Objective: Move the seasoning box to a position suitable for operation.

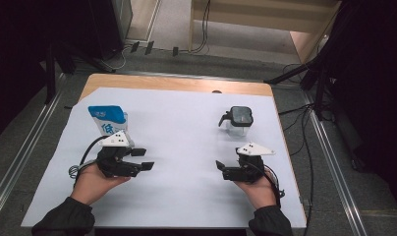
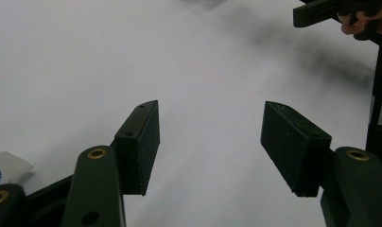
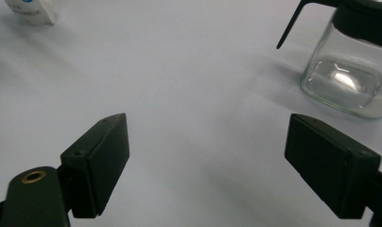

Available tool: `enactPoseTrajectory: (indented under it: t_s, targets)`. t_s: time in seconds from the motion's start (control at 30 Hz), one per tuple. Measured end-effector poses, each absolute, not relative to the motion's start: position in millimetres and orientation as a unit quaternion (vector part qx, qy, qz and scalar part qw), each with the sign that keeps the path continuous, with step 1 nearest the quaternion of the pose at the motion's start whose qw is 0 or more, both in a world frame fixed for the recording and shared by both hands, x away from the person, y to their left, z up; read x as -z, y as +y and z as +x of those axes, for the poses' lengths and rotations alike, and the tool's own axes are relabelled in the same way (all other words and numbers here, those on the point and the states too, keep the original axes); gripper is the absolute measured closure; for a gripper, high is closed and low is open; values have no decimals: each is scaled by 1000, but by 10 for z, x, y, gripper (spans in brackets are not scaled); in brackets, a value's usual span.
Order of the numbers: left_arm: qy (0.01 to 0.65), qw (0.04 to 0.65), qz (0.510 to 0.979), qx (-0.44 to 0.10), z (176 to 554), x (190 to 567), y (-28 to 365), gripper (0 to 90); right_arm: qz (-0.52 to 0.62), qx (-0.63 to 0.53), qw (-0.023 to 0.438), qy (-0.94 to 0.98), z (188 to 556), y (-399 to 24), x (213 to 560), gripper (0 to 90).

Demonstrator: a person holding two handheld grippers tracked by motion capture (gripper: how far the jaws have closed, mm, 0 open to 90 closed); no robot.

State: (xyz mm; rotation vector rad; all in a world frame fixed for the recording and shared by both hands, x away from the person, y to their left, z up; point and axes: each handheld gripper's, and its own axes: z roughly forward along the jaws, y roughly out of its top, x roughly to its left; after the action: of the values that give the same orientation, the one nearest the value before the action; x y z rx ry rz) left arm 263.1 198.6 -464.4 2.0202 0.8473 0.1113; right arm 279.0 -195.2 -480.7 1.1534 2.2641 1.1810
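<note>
A: Left side first — the milk carton (image 1: pixel 108 120) stands upright on the white sheet (image 1: pixel 186 142), just beyond the left gripper (image 1: pixel 143 159); that gripper's jaws are spread with nothing between them, only bare sheet.

B: Risk there?

A: A tall, light carton; if one jaw meets it before the other, I'd judge it tips or skids rather than seats — the sheet looks smooth enough to let it slide.

B: And to the right?

A: The glass jug (image 1: pixel 238 119) with its black lid and thin handle sits near the far right of the sheet, ahead of the right gripper (image 1: pixel 219 167); those jaws are spread too, holding nothing. Glass is slick and hard; a pinch set too high on the lid could lift the lid alone, and a knock could send the jug towards the table edge (image 1: pixel 280 128).

B: Surface and room?

A: White sheet over a wooden table (image 1: pixel 177 83); wood shows along the far edge; grey floor around it, metal rails on either side, cables (image 1: pixel 304 142) trailing on the right; dark surroundings.
</note>
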Motion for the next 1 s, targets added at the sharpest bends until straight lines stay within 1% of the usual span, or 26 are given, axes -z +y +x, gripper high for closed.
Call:
enactPoseTrajectory:
  t_s: [0.17,0.23,0.7,0.8,1.0]
  targets:
    - [333,440,832,-49,2619,4669,1963,383,414,-419,174,789,2789,-1967,4776,159]
    - [330,438,835,-50,2615,4671,1954,374,421,-420,168,787,2806,-1983,4766,159]
    - [322,443,836,-41,2599,4649,1953,278,441,-434,180,765,2840,-2088,4688,195]
    - [320,436,840,-42,2596,4652,1948,269,439,-436,180,765,2848,-2094,4683,204]
    - [317,443,838,-37,2586,4639,1956,260,438,-437,181,764,2862,-2105,4682,216]
